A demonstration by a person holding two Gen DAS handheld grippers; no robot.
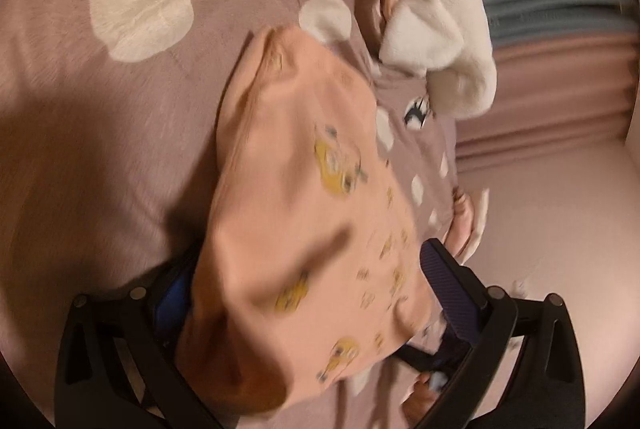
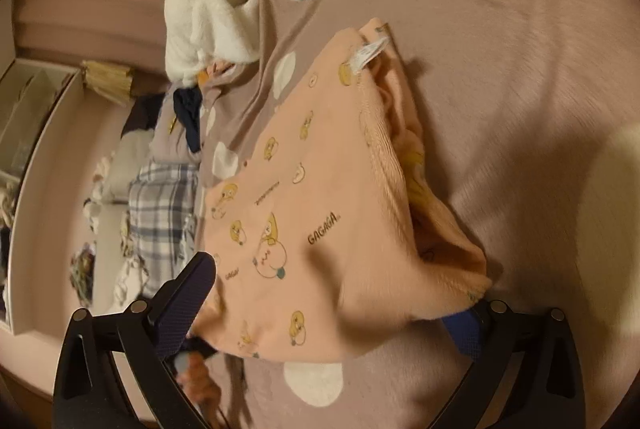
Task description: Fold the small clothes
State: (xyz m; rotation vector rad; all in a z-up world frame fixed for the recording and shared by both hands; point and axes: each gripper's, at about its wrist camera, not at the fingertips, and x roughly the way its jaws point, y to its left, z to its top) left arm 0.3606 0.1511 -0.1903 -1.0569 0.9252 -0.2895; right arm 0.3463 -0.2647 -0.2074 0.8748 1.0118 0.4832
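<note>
A peach garment (image 1: 304, 197) with yellow cartoon prints lies bunched on the mauve bedspread (image 1: 120, 133) with white spots. In the left wrist view it drapes across my left gripper (image 1: 308, 269); the jaws stand wide, the right finger (image 1: 452, 281) shows and the left one is hidden under the cloth. In the right wrist view the same garment (image 2: 320, 189), with a white label at its far end, lies between the fingers of my right gripper (image 2: 336, 289). Those jaws are spread wide, and the left finger (image 2: 188, 293) stands clear of the cloth.
A white fluffy garment (image 1: 436, 29) lies crumpled near the bed's edge, also in the right wrist view (image 2: 212, 9). Beside it are a dark navy cloth (image 2: 188, 113) and a plaid cloth (image 2: 164, 205). A pale shelf (image 2: 40, 157) with clutter runs past the bed.
</note>
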